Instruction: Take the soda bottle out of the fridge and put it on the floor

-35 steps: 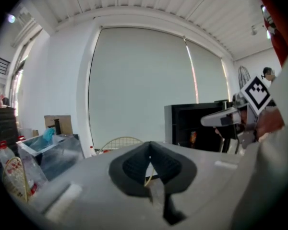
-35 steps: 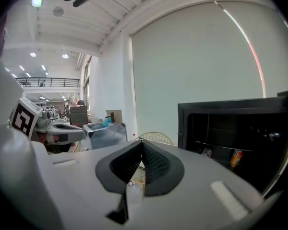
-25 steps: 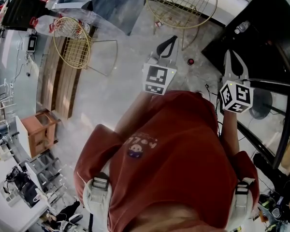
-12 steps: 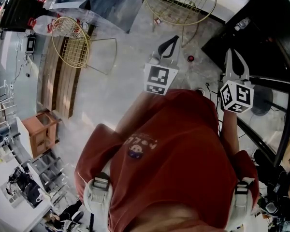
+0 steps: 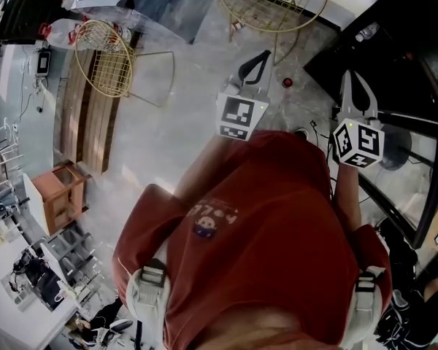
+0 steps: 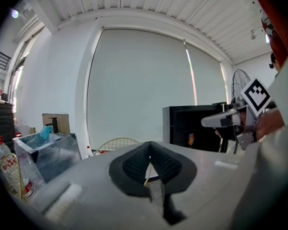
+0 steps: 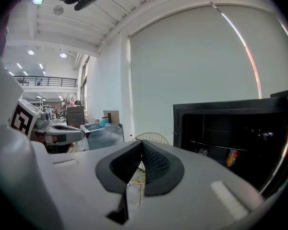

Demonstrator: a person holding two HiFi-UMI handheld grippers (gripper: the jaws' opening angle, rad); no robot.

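Left gripper (image 6: 149, 150) and right gripper (image 7: 141, 147) are held with jaws together, empty. The soda bottle (image 7: 232, 157) at two o'clock could be toppled if nudged unopened.

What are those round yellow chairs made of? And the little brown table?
Chairs: they look like thin metal wire with a shiny gold finish; the seat is an open grid you can see through, on skinny legs.
Table: probably wood, orange-brown and not shiny, with flat boards and square legs.
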